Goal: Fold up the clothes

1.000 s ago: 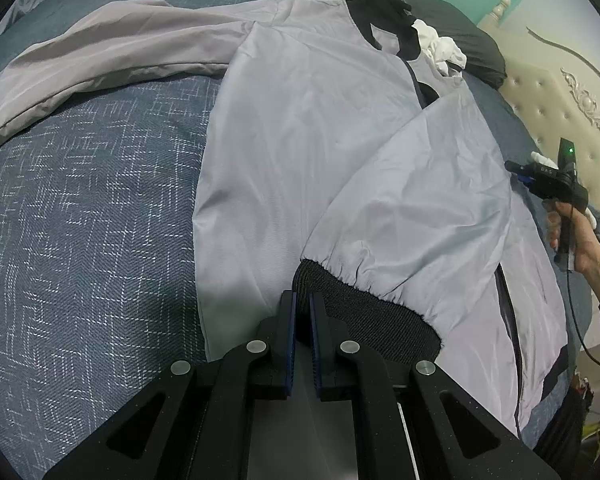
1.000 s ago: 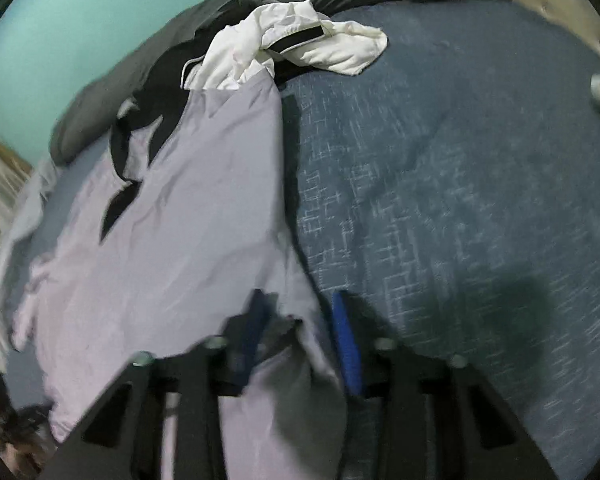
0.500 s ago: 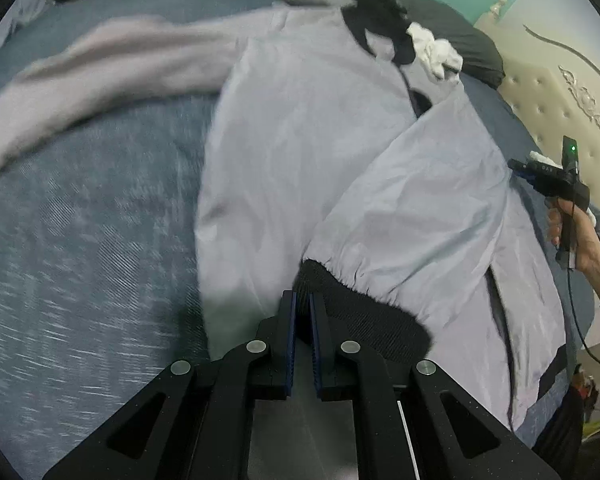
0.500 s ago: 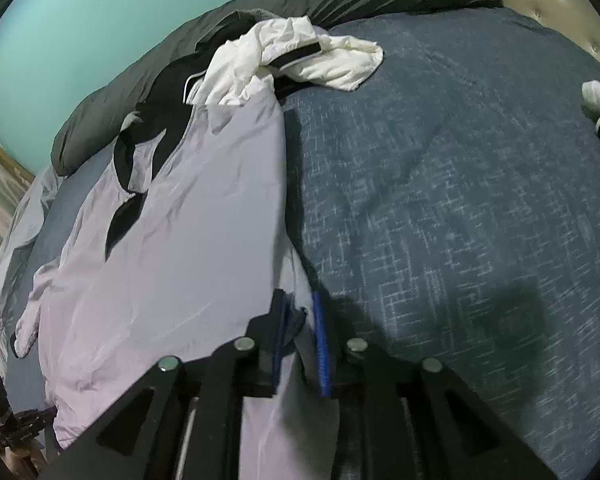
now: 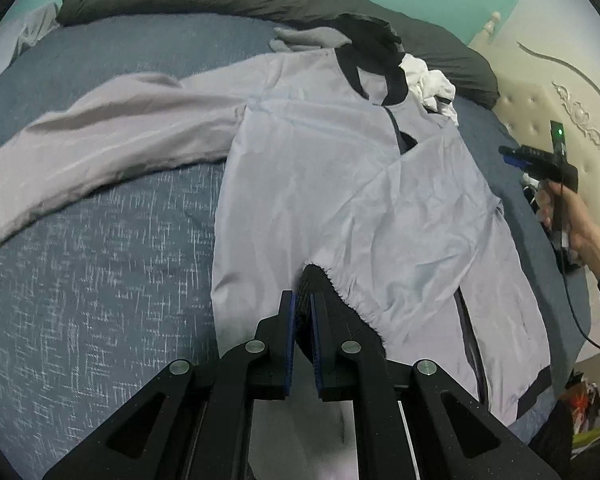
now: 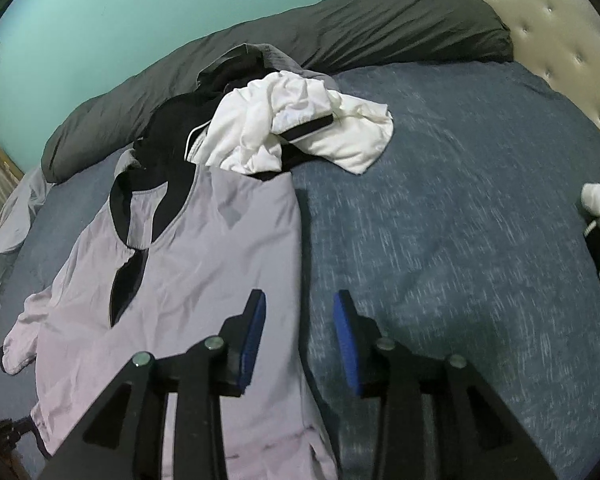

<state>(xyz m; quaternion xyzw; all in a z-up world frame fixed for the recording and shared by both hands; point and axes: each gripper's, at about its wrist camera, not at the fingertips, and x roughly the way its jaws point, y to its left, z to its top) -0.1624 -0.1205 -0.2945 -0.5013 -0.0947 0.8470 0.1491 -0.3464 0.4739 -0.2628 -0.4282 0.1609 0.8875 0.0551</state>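
Here, spread face-up across a blue bed (image 5: 100, 280): a grey jacket (image 5: 320, 168), collar toward twelve o'clock, hem toward six. In the left wrist view, left gripper (image 5: 303, 312) at six o'clock, fingers clenched on the black cuff (image 5: 320, 284) of one sleeve, that sleeve laid over the jacket's front. Other sleeve stretched out flat toward nine o'clock. At three o'clock in the same view, right gripper (image 5: 520, 156) carried in a hand (image 5: 572, 224) clear of the bed's edge, nothing in it.

In the right wrist view, right gripper (image 6: 300, 312) with fingers released, jaws just opened wider, gap over the jacket's (image 6: 188, 264) edge and bare bed (image 6: 460, 240); no cloth pinched between them. At twelve o'clock from the collar, touching it, a crumpled white garment (image 6: 300, 128) and a black one (image 6: 176, 124). Beyond those, a dark duvet (image 6: 340, 32) bunched along the teal wall (image 6: 100, 20). Padded headboard (image 6: 560, 12) at two o'clock.

No containers in view.
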